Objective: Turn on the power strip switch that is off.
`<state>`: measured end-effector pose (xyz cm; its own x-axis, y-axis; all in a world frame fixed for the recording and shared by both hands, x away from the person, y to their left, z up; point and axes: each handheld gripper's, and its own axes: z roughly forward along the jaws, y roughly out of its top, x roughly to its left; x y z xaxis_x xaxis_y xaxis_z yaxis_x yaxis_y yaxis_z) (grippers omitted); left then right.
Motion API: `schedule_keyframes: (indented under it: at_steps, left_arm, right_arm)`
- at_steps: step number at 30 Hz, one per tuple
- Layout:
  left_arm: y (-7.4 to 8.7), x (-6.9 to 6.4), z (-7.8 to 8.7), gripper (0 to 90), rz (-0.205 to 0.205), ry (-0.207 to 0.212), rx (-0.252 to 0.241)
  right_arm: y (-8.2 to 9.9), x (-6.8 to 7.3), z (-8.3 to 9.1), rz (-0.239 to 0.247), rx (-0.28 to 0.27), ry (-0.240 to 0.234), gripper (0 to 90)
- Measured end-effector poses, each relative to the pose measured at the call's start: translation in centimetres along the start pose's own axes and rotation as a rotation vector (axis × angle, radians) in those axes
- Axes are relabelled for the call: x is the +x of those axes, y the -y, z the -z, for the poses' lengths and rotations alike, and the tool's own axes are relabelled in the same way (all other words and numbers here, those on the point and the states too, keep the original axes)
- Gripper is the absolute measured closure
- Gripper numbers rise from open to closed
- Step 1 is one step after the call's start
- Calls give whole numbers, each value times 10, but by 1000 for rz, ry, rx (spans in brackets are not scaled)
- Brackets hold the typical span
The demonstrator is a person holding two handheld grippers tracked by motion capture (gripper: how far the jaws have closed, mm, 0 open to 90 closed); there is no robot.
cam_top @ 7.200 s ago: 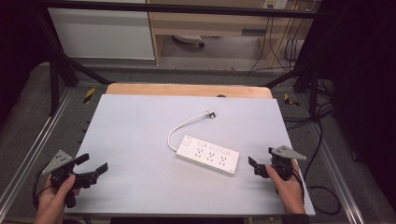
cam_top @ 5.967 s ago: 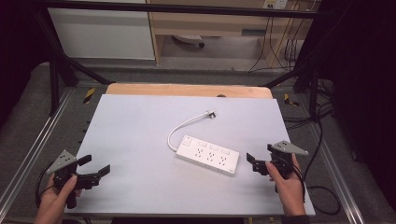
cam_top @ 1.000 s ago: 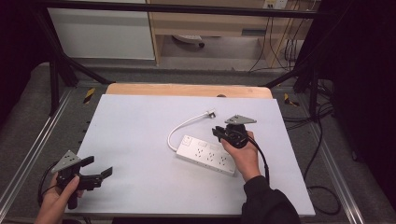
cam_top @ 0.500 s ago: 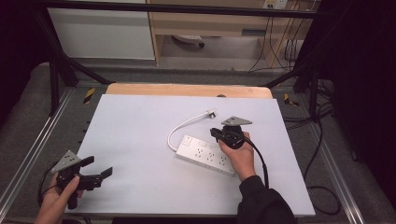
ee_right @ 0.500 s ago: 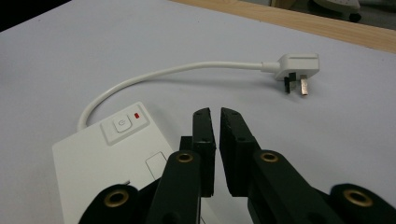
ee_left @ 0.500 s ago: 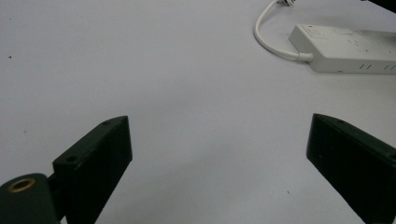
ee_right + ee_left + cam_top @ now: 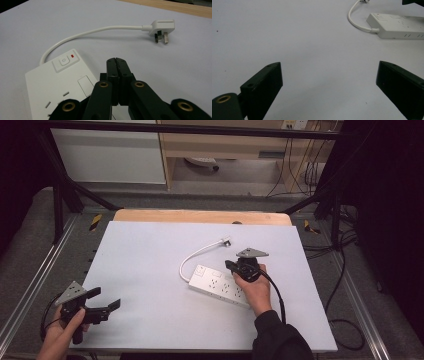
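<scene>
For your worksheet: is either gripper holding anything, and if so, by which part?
Nothing is held. The right gripper is shut, empty, above the power strip; the left gripper is open over bare table.

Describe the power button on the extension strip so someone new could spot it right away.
On the grey table lies a white power strip. At the end where its cable enters sits the power button, a rounded square, next to a small red light, unlike the sockets.

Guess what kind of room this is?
Likely a lab or data-collection rig, not a home: a pale grey table framed by black metal struts, loose cables on the floor, and a person's left hand-held gripper and right hand-held gripper.
</scene>
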<state>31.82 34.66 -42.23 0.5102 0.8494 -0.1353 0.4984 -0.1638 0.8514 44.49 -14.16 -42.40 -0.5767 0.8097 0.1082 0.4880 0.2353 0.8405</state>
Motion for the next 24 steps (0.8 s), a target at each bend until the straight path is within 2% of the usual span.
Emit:
schedule_keyframes:
  at_steps: [11,24]
  left_arm:
    - [0,0,0,70,-1,0,2]
    - [0,0,0,70,0,2,3]
  right_arm:
    - [2,4,-4,4,-2,-2,900]
    - [6,6,-4,13,36,6,900]
